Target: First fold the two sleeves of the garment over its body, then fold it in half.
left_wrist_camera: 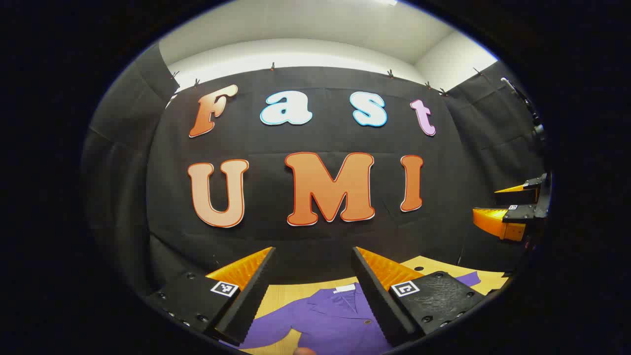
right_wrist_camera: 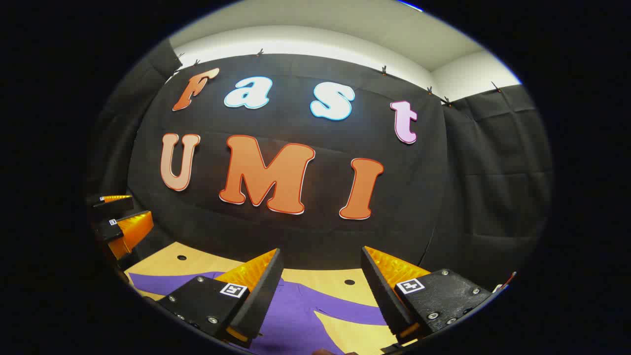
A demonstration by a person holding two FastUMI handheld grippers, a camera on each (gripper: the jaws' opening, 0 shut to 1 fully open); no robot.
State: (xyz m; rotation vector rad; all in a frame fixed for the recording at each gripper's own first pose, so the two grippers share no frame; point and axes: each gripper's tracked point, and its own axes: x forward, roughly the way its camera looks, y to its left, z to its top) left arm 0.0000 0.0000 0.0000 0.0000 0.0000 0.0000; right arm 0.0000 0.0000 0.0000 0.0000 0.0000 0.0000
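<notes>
A purple collared garment (left_wrist_camera: 330,318) lies flat on a tan wooden table (left_wrist_camera: 281,296), its collar and a button showing between my left gripper's fingers. My left gripper (left_wrist_camera: 313,256) hovers above it, open, holding nothing. In the right gripper view the purple garment (right_wrist_camera: 296,315) spreads across the table (right_wrist_camera: 167,264), one sleeve (right_wrist_camera: 153,282) reaching left and another sleeve (right_wrist_camera: 355,310) running right. My right gripper (right_wrist_camera: 320,259) is open above that cloth with nothing between its fingers. Each gripper also appears at the edge of the other's view: the right gripper (left_wrist_camera: 512,207) and the left gripper (right_wrist_camera: 121,222).
Black cloth walls close the booth behind and beside the table. Small dark holes (right_wrist_camera: 349,282) dot the tabletop near its far edge. A dark stand or fixture (left_wrist_camera: 530,111) rises at the right wall.
</notes>
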